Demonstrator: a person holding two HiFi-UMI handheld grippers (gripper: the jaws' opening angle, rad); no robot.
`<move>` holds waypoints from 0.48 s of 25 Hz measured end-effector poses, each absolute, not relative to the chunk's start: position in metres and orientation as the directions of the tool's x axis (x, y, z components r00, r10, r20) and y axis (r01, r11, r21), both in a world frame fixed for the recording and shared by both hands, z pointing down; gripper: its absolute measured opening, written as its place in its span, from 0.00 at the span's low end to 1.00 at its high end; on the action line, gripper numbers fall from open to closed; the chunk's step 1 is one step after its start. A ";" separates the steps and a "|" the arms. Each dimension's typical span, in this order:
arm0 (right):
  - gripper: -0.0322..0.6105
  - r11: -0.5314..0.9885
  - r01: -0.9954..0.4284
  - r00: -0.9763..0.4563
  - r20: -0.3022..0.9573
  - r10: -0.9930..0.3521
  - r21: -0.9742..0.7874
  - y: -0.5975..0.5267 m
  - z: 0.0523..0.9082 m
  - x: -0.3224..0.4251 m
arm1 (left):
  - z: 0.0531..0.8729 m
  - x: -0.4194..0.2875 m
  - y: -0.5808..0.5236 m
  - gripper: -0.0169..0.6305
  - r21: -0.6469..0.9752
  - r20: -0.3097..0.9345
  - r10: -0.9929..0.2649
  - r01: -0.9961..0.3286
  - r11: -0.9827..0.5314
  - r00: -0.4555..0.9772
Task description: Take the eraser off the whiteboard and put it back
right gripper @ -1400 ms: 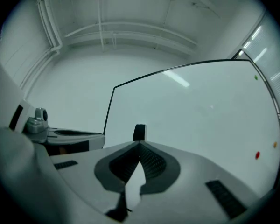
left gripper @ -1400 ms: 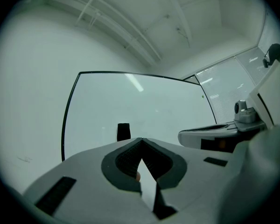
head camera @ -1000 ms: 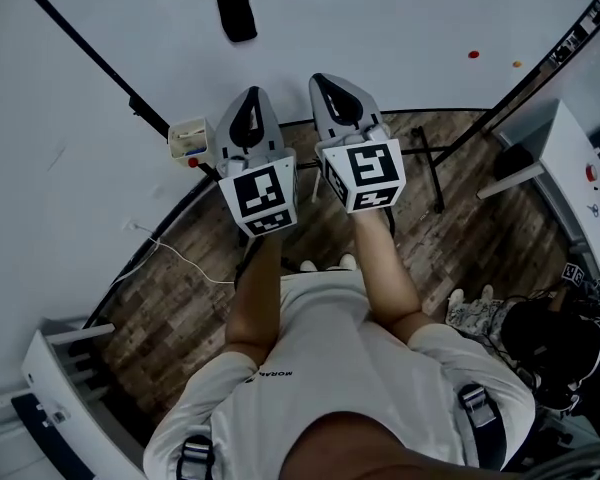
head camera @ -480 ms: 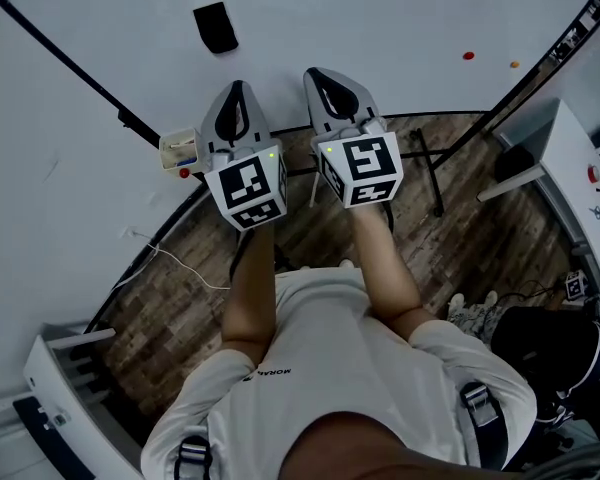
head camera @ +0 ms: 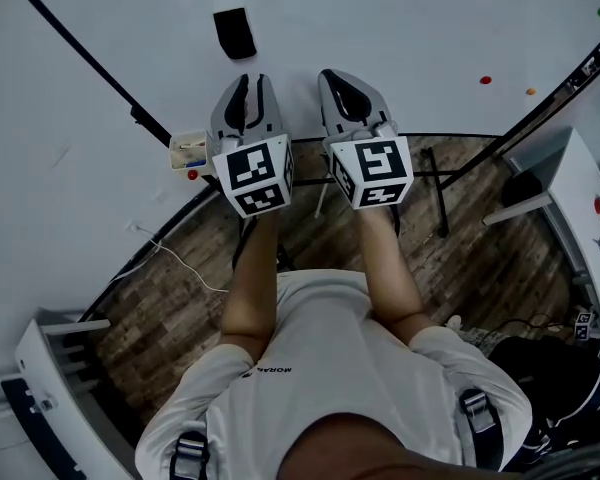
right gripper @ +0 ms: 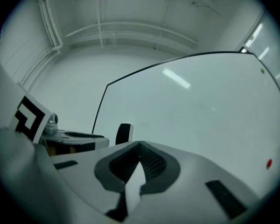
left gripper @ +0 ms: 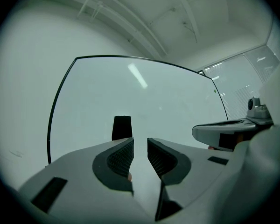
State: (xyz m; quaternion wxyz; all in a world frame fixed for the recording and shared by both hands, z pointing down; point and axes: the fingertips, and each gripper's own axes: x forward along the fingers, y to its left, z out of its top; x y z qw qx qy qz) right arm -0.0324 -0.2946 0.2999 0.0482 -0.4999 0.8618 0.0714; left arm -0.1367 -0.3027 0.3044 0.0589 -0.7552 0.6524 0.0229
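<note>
the eraser (head camera: 235, 33) clings to the whiteboard (head camera: 410, 28) upper left of centre, just ahead of the left gripper (head camera: 248, 82), whose empty jaws have just been opening, likely to grab it, while the right gripper (head camera: 342, 78) stays out of it, closed and empty.

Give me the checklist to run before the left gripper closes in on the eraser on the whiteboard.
1. Eraser in place on the whiteboard: ok, upright and untouched.
2. Left gripper open: its jaws have just been opening, nothing between them; the gap looks too narrow for the eraser: not ok.
3. Aim: in the left gripper view the eraser sits a little left of the gap: not ok.
4. Way to the eraser: only bare board ahead: ok.
5. Right gripper out of the way: shut, empty, beside the left: ok.
6. How hard the eraser clings: cannot tell.
</note>
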 end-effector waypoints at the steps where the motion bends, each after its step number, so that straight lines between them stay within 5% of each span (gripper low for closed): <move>1: 0.07 0.489 -0.869 -0.494 -0.155 -0.855 0.075 -0.297 0.300 -0.032 | 0.304 -0.138 -0.305 0.15 -0.056 -0.111 -0.983 -0.989 -0.139 0.144; 12: 0.07 0.486 -0.871 -0.491 -0.156 -0.857 0.071 -0.310 0.302 -0.028 | 0.294 -0.156 -0.335 0.42 -0.069 -0.110 -0.991 -0.996 -0.064 0.072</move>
